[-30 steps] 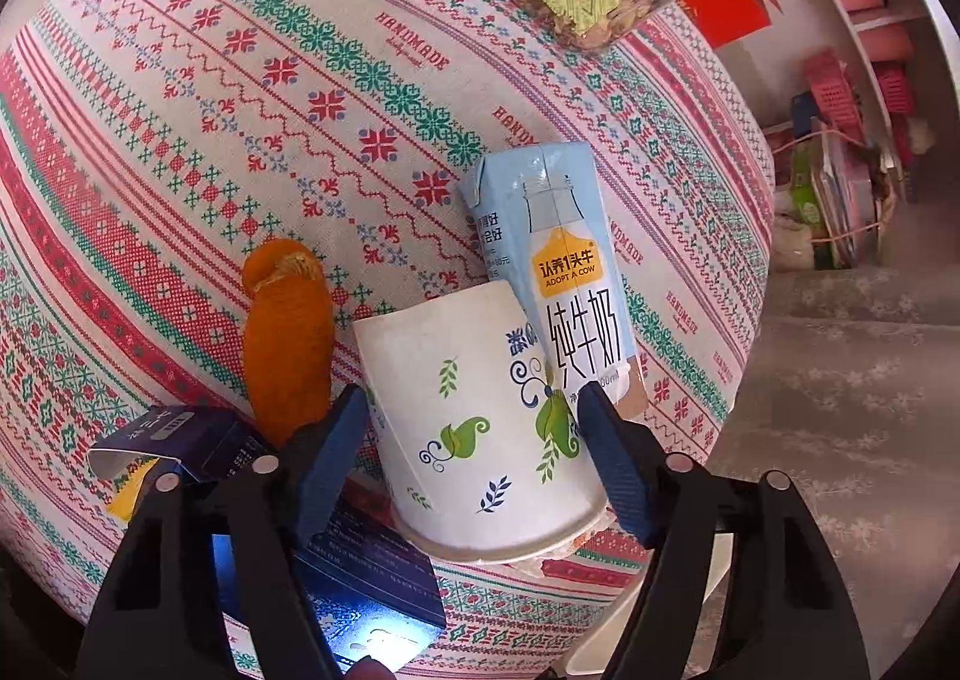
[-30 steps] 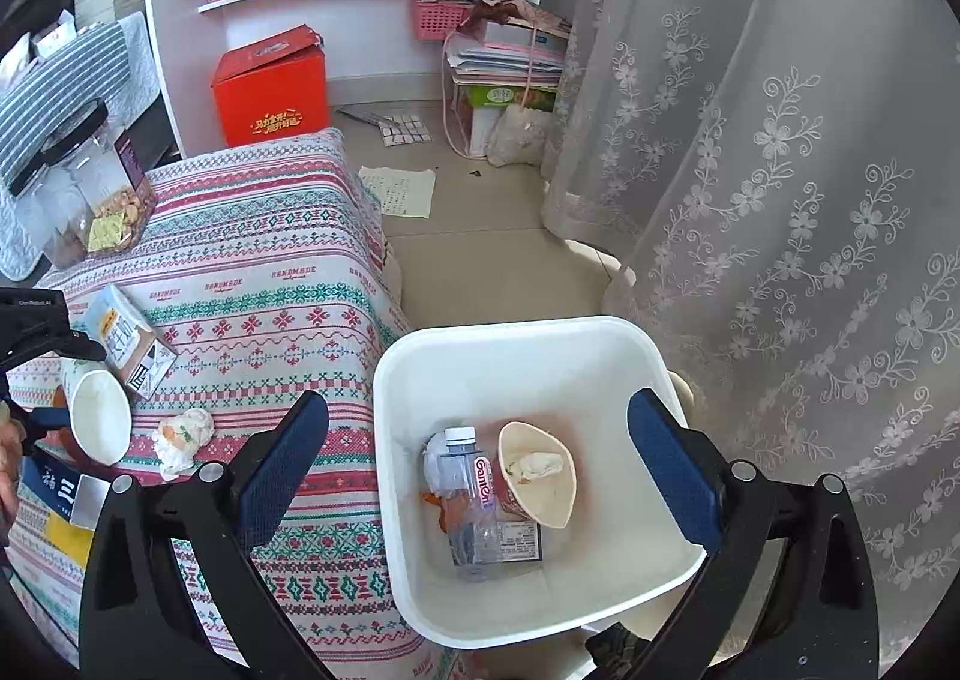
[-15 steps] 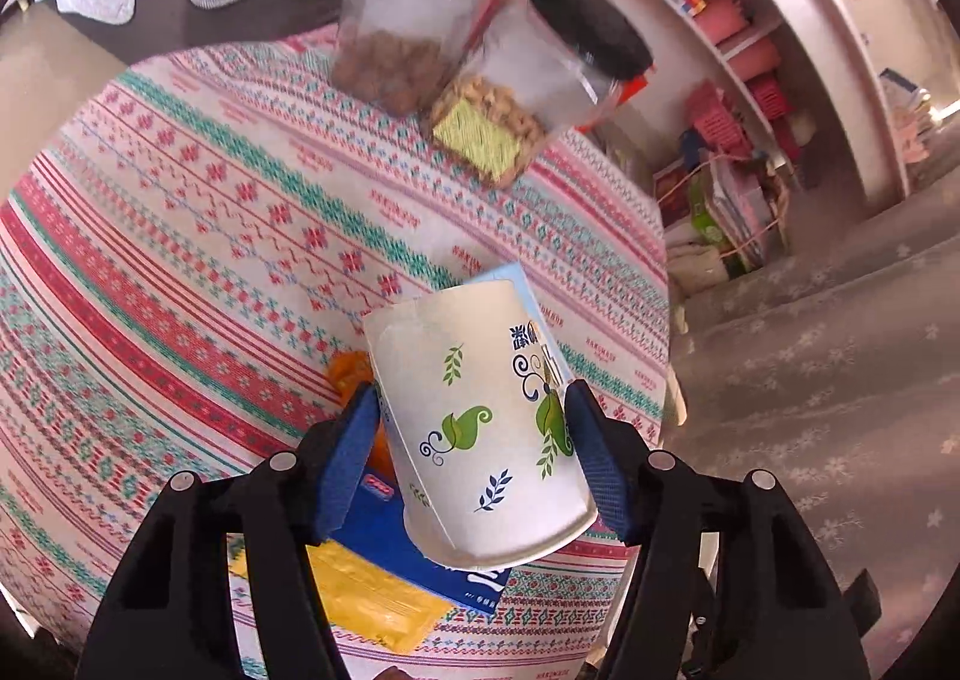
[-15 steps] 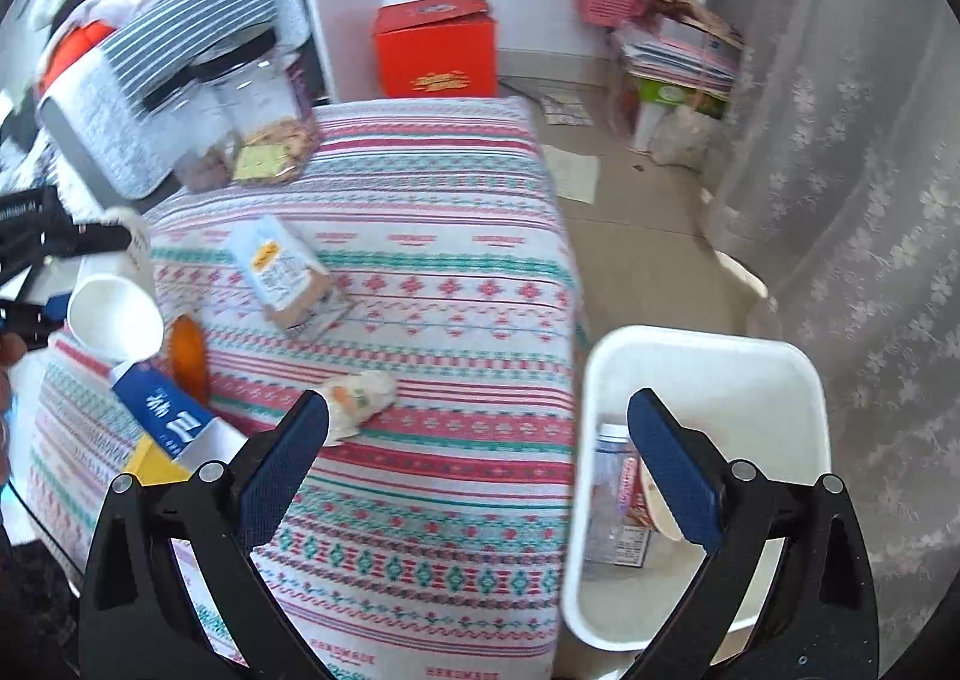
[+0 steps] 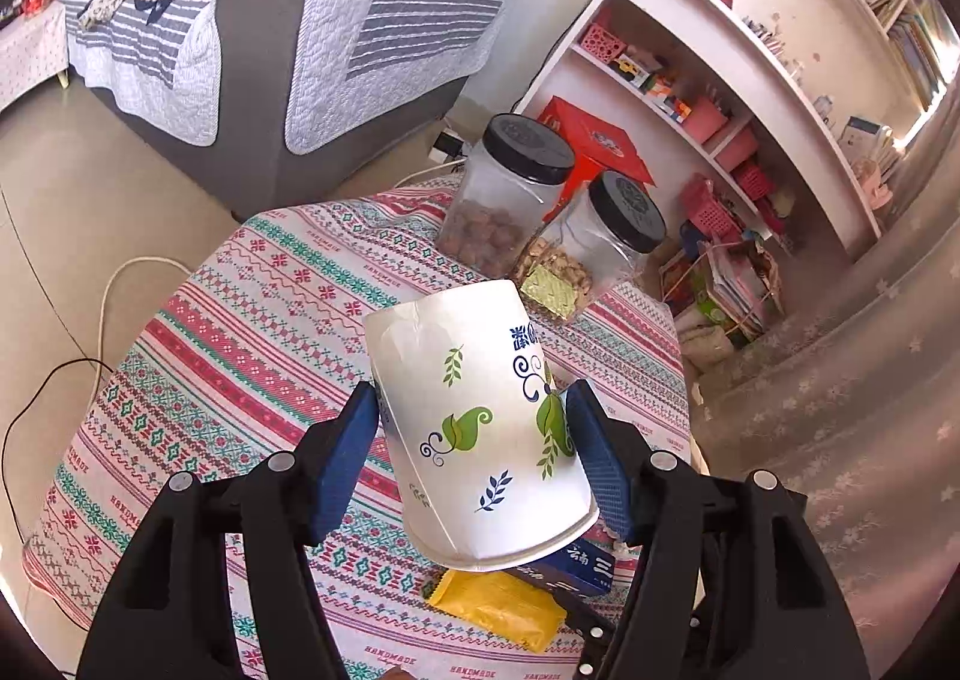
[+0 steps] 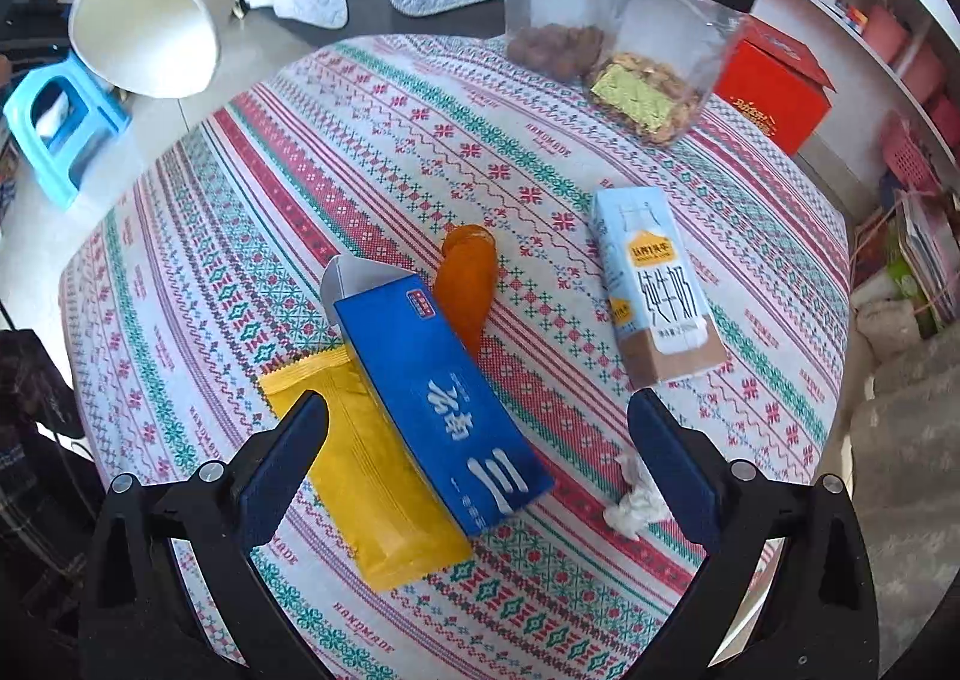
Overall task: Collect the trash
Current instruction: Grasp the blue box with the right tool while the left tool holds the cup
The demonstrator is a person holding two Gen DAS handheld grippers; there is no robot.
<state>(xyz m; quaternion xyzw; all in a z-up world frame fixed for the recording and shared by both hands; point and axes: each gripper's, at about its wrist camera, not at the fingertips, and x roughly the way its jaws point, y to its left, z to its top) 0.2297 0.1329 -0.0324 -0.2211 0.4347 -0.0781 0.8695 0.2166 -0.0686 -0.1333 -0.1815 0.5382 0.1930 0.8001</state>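
White paper, printed with green leaves and blue swirls, fills the middle of our left wrist view: a paper cup (image 5: 480, 428) pinched between the blue pads (image 5: 345, 464) of our left gripper (image 5: 474, 464). We hold it lifted above the striped tablecloth (image 5: 252, 332), base pointing away from us, rim nearest the camera. Under the rim we see part of a blue box (image 5: 582, 563) and a yellow wrapper (image 5: 498, 608) lying on the cloth. Farther back stand two clear jars (image 5: 510, 194) with black lids, one beside the other, near the table's far edge. Behind them are a grey sofa (image 5: 336, 44) and white shelves (image 5: 720, 74).

From our right wrist view, our right gripper (image 6: 477, 470) hangs over the table with its jaws spread wide and nothing between them. Below it the blue box (image 6: 438, 398) lies across the yellow wrapper (image 6: 366, 470), overlapping it. An orange peel (image 6: 467, 284) touches the box's far side. A light blue milk carton (image 6: 657, 284) lies flat to the right, apart from the box. A crumpled white tissue (image 6: 633, 500) sits just beside our right finger. The paper cup (image 6: 162, 2) shows at the upper left, its open mouth turned toward us, raised off the table. A blue plastic stool (image 6: 60, 134) stands on the floor below it.
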